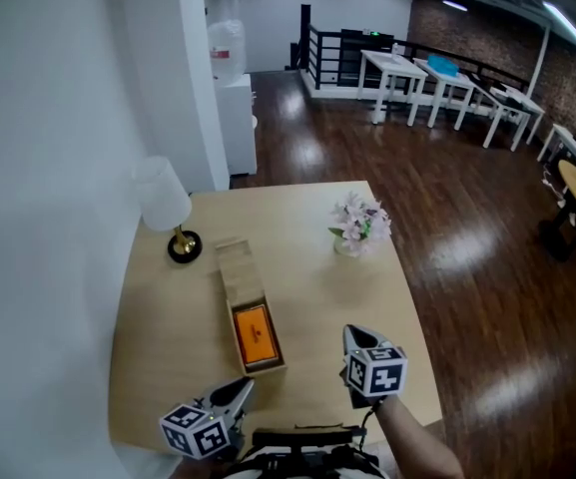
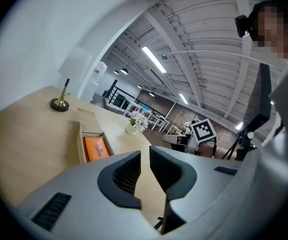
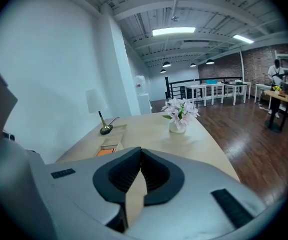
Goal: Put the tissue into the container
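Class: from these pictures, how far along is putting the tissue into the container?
Looks done: an orange pack, likely the tissue, lies inside the open wooden container. In hand: nothing. The right gripper is shut and empty; the left gripper is slightly open and empty. Left: perhaps only closing the container.

1 lamp (image 1: 163, 196), 1 vase (image 1: 352, 244), 1 container (image 1: 238, 271), 1 tissue pack (image 1: 255, 334), 1 table (image 1: 312, 302).

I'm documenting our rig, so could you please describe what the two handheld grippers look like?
Both the left gripper and the right gripper have smooth light-grey bodies with dark slotted vents. Their fingers are black, curved and ribbed on the inner faces. Each carries a white cube printed with black square markers.
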Available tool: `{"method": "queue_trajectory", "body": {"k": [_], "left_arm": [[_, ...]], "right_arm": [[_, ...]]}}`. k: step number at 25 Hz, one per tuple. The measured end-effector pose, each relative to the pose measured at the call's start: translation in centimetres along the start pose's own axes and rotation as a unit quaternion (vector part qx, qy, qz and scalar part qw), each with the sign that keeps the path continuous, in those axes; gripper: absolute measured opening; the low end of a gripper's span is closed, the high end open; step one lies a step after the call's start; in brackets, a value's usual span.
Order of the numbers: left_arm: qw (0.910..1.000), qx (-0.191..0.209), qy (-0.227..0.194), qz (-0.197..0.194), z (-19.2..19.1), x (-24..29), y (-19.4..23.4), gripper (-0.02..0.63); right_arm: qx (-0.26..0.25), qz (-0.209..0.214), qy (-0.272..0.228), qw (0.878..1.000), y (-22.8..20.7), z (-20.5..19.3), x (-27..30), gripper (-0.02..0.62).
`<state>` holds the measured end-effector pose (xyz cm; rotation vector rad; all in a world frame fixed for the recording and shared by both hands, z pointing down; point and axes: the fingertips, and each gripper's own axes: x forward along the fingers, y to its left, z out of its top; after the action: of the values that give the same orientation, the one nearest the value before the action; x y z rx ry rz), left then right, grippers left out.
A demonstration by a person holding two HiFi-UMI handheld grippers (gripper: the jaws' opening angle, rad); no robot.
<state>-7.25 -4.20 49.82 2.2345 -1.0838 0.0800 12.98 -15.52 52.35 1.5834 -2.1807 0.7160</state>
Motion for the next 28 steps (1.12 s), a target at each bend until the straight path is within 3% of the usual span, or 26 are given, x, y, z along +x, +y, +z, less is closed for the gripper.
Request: {"method": "queue_trajectory", "body": {"k": [9,21,28], "left_arm": [[0.9998,0.018,-0.002,-0.001,0.4,0.8,-1.3,0.006],[0.9998,0.008,-0.021,-0.003,1.9,0.1,-1.3,0.000],[0.9998,0.009,-0.015,0.004,1.2,0.1,-1.2,0.000]], "right_arm": [[0.010,-0.002,-0.013,1.000,-1.9,0.1,-2.8,0.000],[0.013,-0.027,-0.015,0.999,-5.1,-0.5,-5.0,0.000],[0.011,-0.021,-0.025,0.999,-4.6,0.1,-4.9,0.000]]}}
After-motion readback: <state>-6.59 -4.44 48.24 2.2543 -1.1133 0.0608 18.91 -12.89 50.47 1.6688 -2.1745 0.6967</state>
